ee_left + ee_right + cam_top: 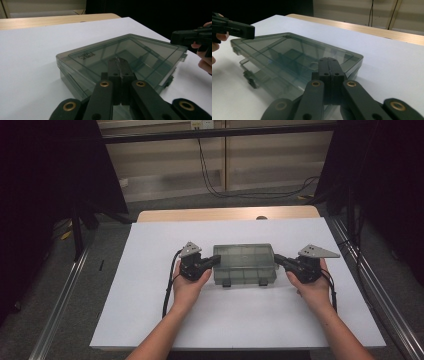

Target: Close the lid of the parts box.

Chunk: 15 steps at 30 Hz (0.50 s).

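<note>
**Box braced from both ends**

We press our left gripper [214, 260] at nine o'clock and right gripper [278, 259] at three o'clock of the smoky box [244, 263], mid-tabletop [150, 295]; both pairs of fingers are together, empty, likely steadying it.

Left gripper [216, 259]: my black two-jaw tong, matte body, a grey three-cornered plate on top.
Right gripper [276, 258]: the same black build, its grey plate larger and pointed.
Jaw arms: flat black links with brass-ringed pivots and small dark screws.
Cables: black, one trailing from each gripper along my forearm.
Arms: bare, no sleeves on my forearms.
</note>
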Motion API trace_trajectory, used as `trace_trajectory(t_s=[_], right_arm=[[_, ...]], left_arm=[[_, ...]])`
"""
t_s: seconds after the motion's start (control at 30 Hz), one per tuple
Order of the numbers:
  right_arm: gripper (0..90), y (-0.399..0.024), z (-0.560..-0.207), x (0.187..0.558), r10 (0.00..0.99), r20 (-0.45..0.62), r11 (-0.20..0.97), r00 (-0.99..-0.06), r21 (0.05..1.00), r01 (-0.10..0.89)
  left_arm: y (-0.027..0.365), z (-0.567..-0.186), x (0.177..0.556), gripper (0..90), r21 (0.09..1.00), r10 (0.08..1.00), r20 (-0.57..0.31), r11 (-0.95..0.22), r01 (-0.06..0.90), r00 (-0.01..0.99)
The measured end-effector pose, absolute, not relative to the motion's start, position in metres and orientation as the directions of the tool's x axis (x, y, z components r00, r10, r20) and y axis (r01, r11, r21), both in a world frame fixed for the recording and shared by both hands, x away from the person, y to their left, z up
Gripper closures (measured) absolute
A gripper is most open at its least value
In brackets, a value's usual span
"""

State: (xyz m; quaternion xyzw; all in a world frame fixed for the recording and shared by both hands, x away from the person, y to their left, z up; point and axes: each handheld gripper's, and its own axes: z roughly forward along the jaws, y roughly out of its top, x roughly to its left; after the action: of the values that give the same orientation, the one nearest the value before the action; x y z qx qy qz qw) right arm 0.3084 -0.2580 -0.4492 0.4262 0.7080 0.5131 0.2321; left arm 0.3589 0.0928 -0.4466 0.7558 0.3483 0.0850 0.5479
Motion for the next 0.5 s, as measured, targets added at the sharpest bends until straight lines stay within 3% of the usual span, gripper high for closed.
trace_trajectory(t_s=[0.5], right_arm=[[90.0, -0.248, -0.455, 0.283, 0.846, 0.098, 0.112, -0.525, 0.929, 0.353]], left_arm=[[0.105, -0.458, 0.333, 90.0, 0.901, 0.622, -0.241, -0.142, 0.411, 0.744]])
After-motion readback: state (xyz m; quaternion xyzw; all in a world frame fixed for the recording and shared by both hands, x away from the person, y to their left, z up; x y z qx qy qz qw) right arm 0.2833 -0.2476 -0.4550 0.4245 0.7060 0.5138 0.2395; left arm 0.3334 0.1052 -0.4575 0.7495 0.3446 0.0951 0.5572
